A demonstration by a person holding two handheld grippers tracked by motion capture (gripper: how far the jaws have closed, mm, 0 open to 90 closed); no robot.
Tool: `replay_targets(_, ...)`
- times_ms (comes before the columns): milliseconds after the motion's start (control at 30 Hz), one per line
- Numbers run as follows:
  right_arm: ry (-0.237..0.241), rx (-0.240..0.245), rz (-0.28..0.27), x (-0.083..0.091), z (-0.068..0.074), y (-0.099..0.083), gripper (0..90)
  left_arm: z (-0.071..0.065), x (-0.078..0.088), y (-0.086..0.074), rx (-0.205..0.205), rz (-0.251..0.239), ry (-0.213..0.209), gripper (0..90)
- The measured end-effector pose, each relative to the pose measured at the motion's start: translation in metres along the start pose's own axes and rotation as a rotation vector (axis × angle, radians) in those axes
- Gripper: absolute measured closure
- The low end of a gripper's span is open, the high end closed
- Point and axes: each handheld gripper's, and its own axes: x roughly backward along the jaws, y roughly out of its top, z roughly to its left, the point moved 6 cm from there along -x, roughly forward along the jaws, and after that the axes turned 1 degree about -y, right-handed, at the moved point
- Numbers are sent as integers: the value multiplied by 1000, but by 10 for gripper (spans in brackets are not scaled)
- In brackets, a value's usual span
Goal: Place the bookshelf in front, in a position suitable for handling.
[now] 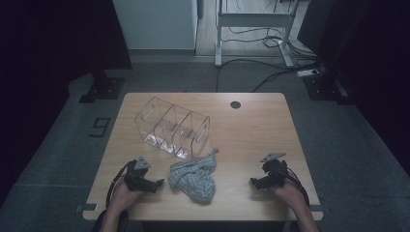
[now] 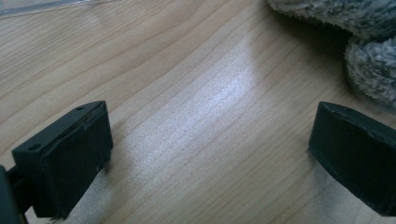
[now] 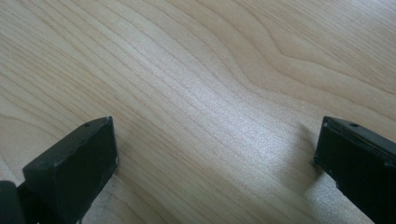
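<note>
Striped grey cloth (image 1: 193,178) is seen at lower centre, flanked by left gripper (image 1: 159,183) and right gripper (image 1: 253,182), both released.

Legible marks: one | Mark: dark figure "9" (image 1: 99,127) | Location: grey carpeted floor (image 1: 58,154), left of light wooden table (image 1: 251,140)

From my left gripper (image 1: 157,184), the only thing close is the grey fuzzy cloth (image 1: 194,177) heaped just beside it at three o'clock, while bare wood runs on toward eleven up to the clear divided organizer (image 1: 173,129) at one o'clock. My right gripper (image 1: 255,183) has open table (image 1: 251,130) from nine round to one o'clock, the cloth lying well apart at nine. Between both pairs of wide-spread jaws there is only bare tabletop.
</note>
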Motion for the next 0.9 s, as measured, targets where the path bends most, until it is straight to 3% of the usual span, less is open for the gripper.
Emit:
replay_targets(433, -6, -8, 28, 0, 1, 1, 0, 0, -1, 1, 6, -6, 4, 0)
replay_targets(900, 28, 22, 52, 5, 2, 1, 0, 0, -1, 1, 10, -7, 9, 0)
